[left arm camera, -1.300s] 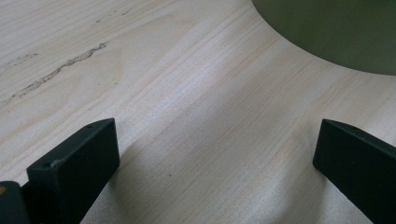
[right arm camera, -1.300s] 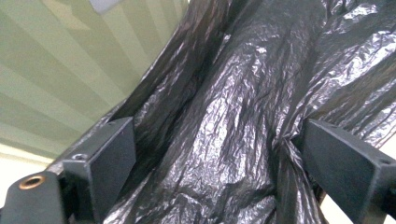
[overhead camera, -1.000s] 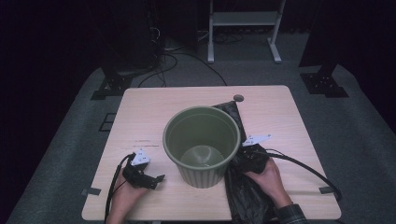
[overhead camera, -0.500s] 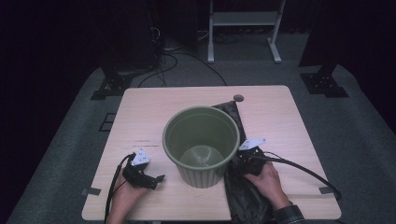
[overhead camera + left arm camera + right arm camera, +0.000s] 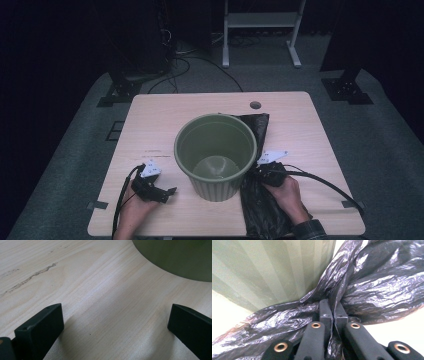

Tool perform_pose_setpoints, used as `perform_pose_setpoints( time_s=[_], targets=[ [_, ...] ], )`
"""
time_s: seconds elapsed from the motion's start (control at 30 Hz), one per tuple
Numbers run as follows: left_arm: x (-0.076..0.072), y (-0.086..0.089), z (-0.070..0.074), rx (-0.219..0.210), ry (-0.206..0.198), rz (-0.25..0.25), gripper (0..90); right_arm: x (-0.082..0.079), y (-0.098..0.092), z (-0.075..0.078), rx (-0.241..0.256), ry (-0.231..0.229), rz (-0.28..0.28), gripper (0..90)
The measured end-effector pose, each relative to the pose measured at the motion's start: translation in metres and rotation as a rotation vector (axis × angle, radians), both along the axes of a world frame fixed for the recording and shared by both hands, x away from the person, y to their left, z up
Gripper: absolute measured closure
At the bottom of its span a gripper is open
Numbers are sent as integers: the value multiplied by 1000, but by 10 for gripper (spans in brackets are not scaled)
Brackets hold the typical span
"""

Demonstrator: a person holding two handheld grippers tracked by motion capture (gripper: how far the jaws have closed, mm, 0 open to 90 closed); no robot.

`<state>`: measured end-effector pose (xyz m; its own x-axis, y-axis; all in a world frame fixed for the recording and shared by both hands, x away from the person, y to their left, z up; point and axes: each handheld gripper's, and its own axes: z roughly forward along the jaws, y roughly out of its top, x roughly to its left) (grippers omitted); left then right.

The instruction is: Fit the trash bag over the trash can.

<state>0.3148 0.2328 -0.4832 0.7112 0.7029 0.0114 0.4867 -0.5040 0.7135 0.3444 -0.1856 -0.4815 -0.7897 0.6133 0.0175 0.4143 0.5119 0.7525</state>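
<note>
At the left of the high view, the person's left hand point(image 5: 131, 207) holds the left gripper point(image 5: 169, 193) low over the pale wooden table point(image 5: 165, 117), near the front edge, with its black cable looping back beside the wrist and its grey three-cornered plate on top. In the left gripper view its two black jaws stand spread wide with only bare wood grain between them, gripping nothing; a dark scratch mark runs across the tabletop to the upper left, and the curved base of the green bin point(image 5: 180, 257) shows at the top right, apart from the jaws.

In the middle of the table stands the green ribbed waste bin point(image 5: 216, 155), upright and open at the top, its inside bare.

To the right, a black plastic bin bag point(image 5: 260, 205) lies crumpled on the table against the bin's right side, running from behind the bin down to the front edge. The right hand point(image 5: 286, 192) rests on the bag and holds the right gripper point(image 5: 254, 173) just beside the bin's wall. In the right gripper view the jaws are pressed together, pinching a gathered fold of the black bag point(image 5: 372, 287), with the bin's ribbed green wall point(image 5: 274, 267) close behind it on the left
</note>
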Motion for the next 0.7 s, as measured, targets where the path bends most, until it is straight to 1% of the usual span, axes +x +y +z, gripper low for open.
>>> perform_pose_setpoints(
  time_s=[0.07,0.23,0.33,0.4,0.67,0.7],
  targets=[
    [0,0,0,0,0,0,0,1,-1,0,7,15,9,895],
    [0,0,0,0,0,0,0,3,-4,2,37,81,51,896],
    [0,0,0,0,0,0,0,1,-5,7,61,88,78,896],
    [0,0,0,0,0,0,0,-1,-7,12,73,84,88,896],
    [0,0,0,0,0,0,0,-5,-17,33,126,88,153,897],
    [0,0,0,0,0,0,0,-6,-19,37,140,90,163,897]
  ],
)
